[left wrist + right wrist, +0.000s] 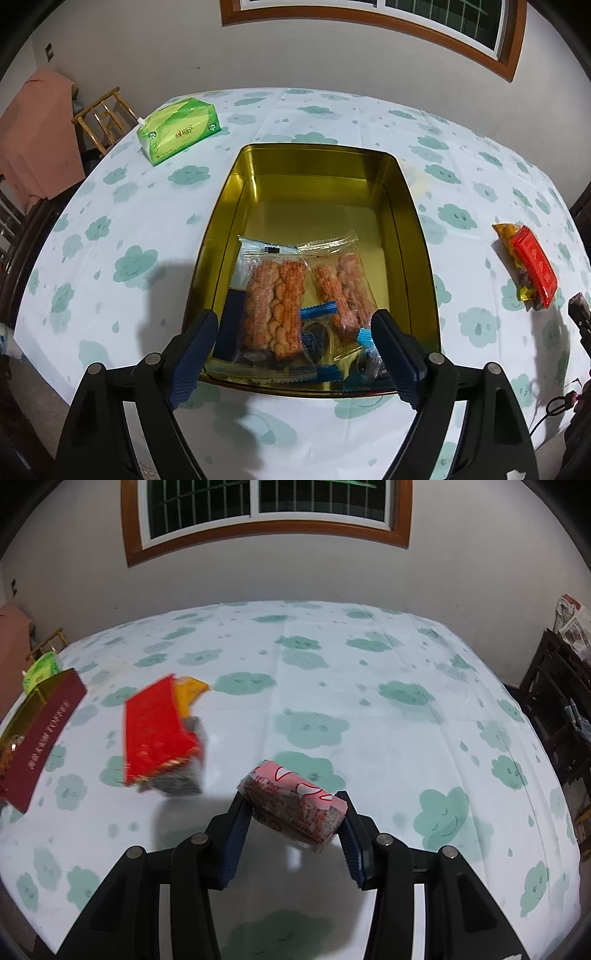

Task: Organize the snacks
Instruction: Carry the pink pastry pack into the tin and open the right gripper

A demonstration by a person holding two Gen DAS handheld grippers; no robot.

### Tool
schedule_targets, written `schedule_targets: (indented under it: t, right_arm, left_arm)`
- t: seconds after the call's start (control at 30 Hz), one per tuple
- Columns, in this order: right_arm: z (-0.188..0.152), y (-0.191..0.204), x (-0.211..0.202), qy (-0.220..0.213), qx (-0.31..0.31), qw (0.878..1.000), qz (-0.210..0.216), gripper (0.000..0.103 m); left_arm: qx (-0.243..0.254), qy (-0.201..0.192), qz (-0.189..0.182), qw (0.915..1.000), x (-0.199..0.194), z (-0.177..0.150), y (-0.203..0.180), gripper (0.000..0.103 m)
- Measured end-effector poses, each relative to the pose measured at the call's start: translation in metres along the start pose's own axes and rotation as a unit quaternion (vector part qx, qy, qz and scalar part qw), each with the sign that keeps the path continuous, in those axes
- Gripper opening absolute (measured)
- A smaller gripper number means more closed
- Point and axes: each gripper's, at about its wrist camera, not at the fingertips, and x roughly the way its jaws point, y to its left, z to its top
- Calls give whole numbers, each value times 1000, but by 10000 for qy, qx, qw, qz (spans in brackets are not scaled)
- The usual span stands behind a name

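Note:
A gold-lined tin box (317,166) sits on the table in the left wrist view. It holds two clear packs of orange twisted crackers (275,302), and several blue-wrapped snacks (317,308) at its near end. My left gripper (295,332) is open and empty over the box's near edge. My right gripper (293,812) is shut on a pink and white snack pack (295,805) and holds it above the table. A red and yellow snack packet (162,734) lies on the table to its left; it also shows in the left wrist view (528,266). The tin's maroon outside (40,742) shows at far left.
A green tissue pack (177,129) lies at the table's far left. The table has a white cloth with teal clouds (369,701). A wooden chair (103,114) stands beyond the left edge. Dark furniture (557,709) stands at the right.

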Motion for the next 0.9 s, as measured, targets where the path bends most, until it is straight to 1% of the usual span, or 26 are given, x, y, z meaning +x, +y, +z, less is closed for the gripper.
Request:
schedule_targets:
  t: [0.2, 0.4, 0.57, 0.77, 0.9]
  right_arm:
    - [13, 36, -19, -193, -268, 9989, 322, 47]
    - [21, 92, -27, -232, -692, 9936, 858, 47]
    - [26, 145, -28, -189, -1074, 9846, 1366, 47]
    - [34, 213, -26, -175, -1602, 9690, 1875, 47]
    - [40, 250, -21, -125, -1848, 9604, 2080, 47]
  left_arm:
    - [-53, -189, 91, 9998, -10, -1, 10, 86]
    - [-178, -285, 224, 9992, -17, -5, 27, 87]
    - [-409, -257, 279, 9984, -18, -11, 48, 87]
    - [-725, -200, 407, 9963, -18, -21, 73, 87]
    - [-827, -181, 571, 9948, -20, -28, 85, 87]
